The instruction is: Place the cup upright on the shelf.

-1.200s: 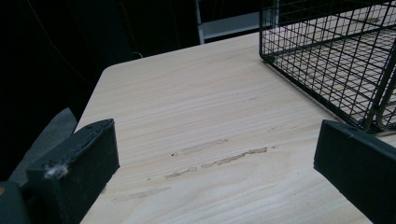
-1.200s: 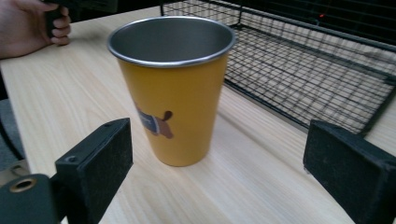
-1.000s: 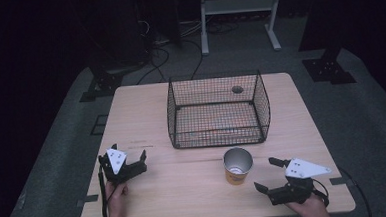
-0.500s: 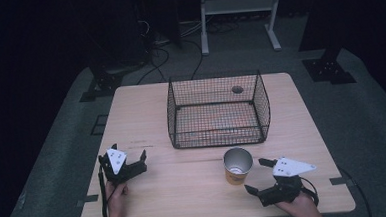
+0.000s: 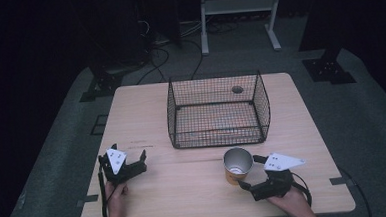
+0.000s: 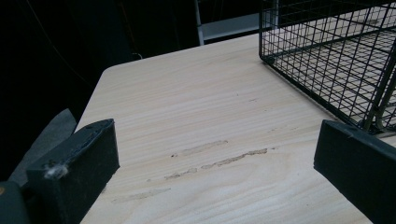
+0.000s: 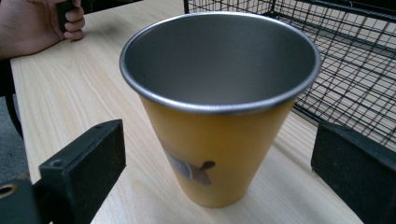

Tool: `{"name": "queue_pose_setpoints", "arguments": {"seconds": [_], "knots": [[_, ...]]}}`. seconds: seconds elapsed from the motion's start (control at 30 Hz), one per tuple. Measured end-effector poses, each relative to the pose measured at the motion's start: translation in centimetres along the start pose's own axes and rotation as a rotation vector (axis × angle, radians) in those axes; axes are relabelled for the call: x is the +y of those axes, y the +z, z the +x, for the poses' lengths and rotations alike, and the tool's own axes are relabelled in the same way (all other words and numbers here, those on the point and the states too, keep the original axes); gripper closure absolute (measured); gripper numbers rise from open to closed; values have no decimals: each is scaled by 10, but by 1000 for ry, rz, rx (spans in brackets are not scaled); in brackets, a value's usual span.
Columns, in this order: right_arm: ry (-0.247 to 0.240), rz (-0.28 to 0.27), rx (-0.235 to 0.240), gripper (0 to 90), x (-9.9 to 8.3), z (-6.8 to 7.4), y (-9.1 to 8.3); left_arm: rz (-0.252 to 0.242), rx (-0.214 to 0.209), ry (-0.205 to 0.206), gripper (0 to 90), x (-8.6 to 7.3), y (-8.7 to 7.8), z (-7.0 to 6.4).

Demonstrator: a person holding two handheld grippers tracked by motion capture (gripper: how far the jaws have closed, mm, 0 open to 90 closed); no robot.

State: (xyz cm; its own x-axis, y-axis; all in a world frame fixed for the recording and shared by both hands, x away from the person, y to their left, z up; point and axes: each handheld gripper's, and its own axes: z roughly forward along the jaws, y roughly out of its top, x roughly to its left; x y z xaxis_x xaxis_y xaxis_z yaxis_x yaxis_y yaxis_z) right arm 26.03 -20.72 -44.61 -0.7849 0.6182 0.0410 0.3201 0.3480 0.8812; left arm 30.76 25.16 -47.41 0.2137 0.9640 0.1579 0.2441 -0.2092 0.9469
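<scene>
An orange cup (image 5: 236,165) with a steel inside stands upright on the wooden table (image 5: 185,189), just in front of the wire basket (image 5: 216,118). My right gripper (image 5: 249,171) is open at the cup's right side. In the right gripper view the cup (image 7: 219,140) stands between the two wide-apart jaws of that gripper (image 7: 219,163), with a gap on each side. My left gripper (image 5: 129,151) rests open near the table's front left, with only bare wood between the jaws in its own view (image 6: 217,154).
The black wire basket (image 6: 327,56) is empty and sits at the table's middle back; its near wall is close behind the cup (image 7: 355,60). A hand (image 7: 37,23) holds the left gripper. A white rack (image 5: 238,6) stands on the floor beyond.
My right gripper has slid left toward the cup, so its jaws now stand on either side of it. The left gripper and the cup have stayed put.
</scene>
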Motion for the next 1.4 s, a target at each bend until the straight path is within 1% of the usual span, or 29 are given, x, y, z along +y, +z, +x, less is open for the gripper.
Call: {"name": "queue_pose_setpoints", "arguments": {"seconds": [0.13, 0.23, 0.5, 0.67, 0.83, 0.9, 0.97, 1.17, 1.37, 1.4], "knots": [[10, -4, 1, 26, 2, -1, 5, -4, -2, -2, 0, 0, -1, 0], [22, -12, 19, 26, 4, -1, 8, -4, -4, -4, 0, 0, 0, 1], [-5, -10, 6, 26, 11, 1, 17, -5, -4, -6, 0, 0, 0, 0], [-10, -24, 1, 26, 15, 3, 24, -3, -5, -3, 0, 0, -1, 0], [-27, -24, -10, 27, 19, 5, 30, -4, -5, -4, 0, 0, -1, 0], [-20, -31, -9, 29, 20, 5, 31, -5, -6, -6, 0, 0, -1, 0], [-23, -35, -8, 30, 21, 5, 32, -5, -6, -8, 0, 0, -1, 1], [-21, -41, -3, 90, 21, 3, 31, -5, -6, -6, 0, 0, -1, 1], [-24, -38, 2, 99, 21, 3, 29, -6, -6, -8, 0, 0, -1, 1], [-19, -40, 5, 99, 21, 2, 29, -5, -6, -8, 0, 0, -1, 1]]}}
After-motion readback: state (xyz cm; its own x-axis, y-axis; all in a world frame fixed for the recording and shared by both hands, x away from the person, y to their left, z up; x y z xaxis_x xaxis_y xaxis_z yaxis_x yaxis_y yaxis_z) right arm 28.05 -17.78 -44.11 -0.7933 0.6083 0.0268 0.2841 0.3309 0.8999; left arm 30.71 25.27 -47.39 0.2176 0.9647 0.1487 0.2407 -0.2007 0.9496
